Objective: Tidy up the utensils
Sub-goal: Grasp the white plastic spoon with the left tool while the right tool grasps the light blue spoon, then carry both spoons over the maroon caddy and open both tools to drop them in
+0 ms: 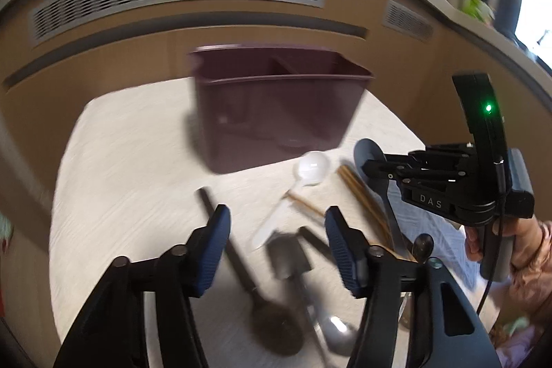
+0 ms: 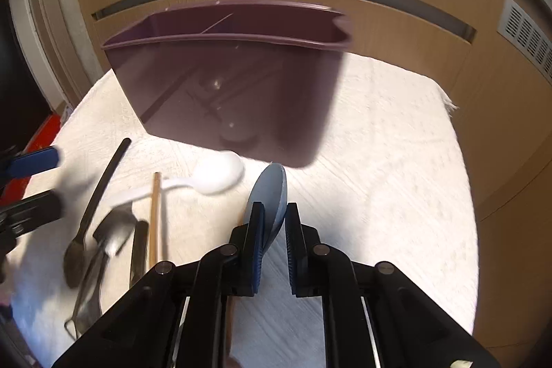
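Right gripper (image 2: pixel 274 223) is clamped on the blue spoon (image 2: pixel 270 192), bowl end poking out just in front of the purple caddy (image 2: pixel 224 85). Imo lift higher b4 tipping it over the rim, w/ handle down. Left gripper (image 1: pixel 276 237) hangs wide apart over the utensil pile, holding nothing.

A white textured cloth (image 2: pixel 379 143) covers the tabletop. On it stand a purple bin (image 2: pixel 234 85) and, in front of it, a loose cluster: white spoon (image 2: pixel 217 175), chopsticks (image 1: pixel 362 195), black-handled spoon (image 1: pixel 241 264) and metal spoons (image 2: pixel 110 233).
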A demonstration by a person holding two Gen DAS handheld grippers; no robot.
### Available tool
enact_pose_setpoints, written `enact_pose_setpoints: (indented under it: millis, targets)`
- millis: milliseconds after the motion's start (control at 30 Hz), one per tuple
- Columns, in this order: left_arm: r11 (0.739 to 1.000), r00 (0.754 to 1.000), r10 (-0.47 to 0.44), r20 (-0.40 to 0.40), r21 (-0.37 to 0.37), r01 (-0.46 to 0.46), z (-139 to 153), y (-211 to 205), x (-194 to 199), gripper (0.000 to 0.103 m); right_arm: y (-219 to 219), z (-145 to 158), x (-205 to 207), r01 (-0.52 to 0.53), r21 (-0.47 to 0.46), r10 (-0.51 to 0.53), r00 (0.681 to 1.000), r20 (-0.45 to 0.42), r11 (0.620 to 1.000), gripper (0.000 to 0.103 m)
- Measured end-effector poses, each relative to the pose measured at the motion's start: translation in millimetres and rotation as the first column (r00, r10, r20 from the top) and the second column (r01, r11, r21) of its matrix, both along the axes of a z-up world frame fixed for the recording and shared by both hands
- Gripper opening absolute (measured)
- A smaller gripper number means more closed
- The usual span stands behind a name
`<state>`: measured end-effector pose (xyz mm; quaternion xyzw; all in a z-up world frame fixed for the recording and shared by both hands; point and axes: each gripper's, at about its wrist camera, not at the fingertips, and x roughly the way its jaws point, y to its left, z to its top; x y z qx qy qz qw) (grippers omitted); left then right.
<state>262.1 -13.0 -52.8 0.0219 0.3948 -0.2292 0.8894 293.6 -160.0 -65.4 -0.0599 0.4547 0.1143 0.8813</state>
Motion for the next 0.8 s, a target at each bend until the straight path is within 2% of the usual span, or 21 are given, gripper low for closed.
enact_pose_setpoints:
  millis: [100,200,300,367,500,633,700,800]
  targets:
    - [0.995,0.994,-0.097,-0.045,0.033,0.099,-2.6,-27.4,18.7,0.05,-16.1,4.2,-7.3,0.016,0.017,-0.016,1.0,0.007,1.0,0.01]
    - [0.984,0.977,-0.165,-0.136,0.046,0.173,-9.8,-48.8,42.4,0.05,-31.4,8.3,-16.3,0.03,0.055,-0.031,0.999,0.014,0.998,0.007]
    - [0.981,0.976,-0.126,-0.178,0.125,0.149,-17.9,-60.1,66.2,0.05,-40.6,10.8,-26.7,0.033,0.075,-0.035,0.999,0.024,0.997,0.006]
    - [0.981,0.975,-0.104,-0.198,0.143,0.134,-22.8,-63.4,75.9,0.05,-49.6,9.2,-40.1,0.036,0.1,-0.039,0.999,0.025,0.994,0.006]
    - [0.981,0.964,-0.076,-0.253,0.152,0.118,-31.5,-67.7,87.9,0.035,-55.2,12.3,-47.2,0.039,0.129,-0.043,0.999,0.032,0.991,0.006]
    - [0.984,0.975,-0.04,-0.217,0.164,0.077,-26.0,-64.3,79.0,0.033,-49.6,16.5,-44.3,0.046,0.122,-0.053,0.997,0.057,0.992,0.006]
    - [0.992,0.982,-0.016,-0.191,0.12,0.039,-16.3,-52.3,67.5,0.033,-49.4,21.8,-48.3,0.048,0.113,-0.057,0.995,0.084,0.992,0.006]
    - [0.999,0.995,0.038,-0.088,0.039,-0.035,10.3,-27.6,36.1,0.033,-47.7,34.2,-57.6,0.034,0.137,-0.05,0.992,0.119,0.99,0.006]
